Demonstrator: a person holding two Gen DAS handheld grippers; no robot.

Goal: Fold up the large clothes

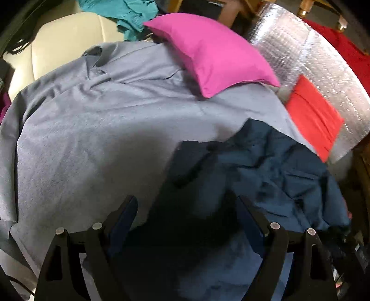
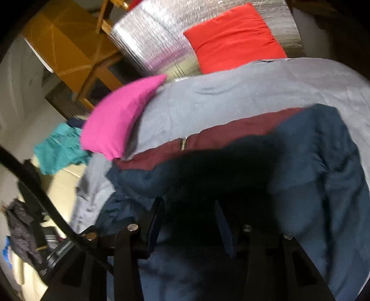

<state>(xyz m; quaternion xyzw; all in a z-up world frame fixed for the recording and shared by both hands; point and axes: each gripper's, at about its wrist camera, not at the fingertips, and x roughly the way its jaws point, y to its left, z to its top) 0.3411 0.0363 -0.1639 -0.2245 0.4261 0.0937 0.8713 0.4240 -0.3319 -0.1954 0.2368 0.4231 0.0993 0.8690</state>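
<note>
A navy blue jacket (image 1: 277, 166) lies crumpled on a grey sheet (image 1: 92, 139), at the lower right in the left wrist view. In the right wrist view the jacket (image 2: 312, 162) fills the lower half, with a maroon band (image 2: 219, 139) and a metal zipper (image 2: 183, 144) along its far edge. My left gripper (image 1: 187, 208) hovers over the jacket's left edge, jaws wide apart with nothing between them. My right gripper (image 2: 188, 208) hangs above the jacket's shadowed middle, its jaws partly apart. The cloth under it is too dark to tell contact.
A pink cushion (image 1: 208, 53) rests on the sheet's far edge, and a red cushion (image 1: 314, 115) lies on a silver foil mat (image 1: 289, 51). A teal garment (image 1: 129, 14) sits on the cream sofa (image 1: 64, 39). A wooden table (image 2: 76, 53) stands beyond.
</note>
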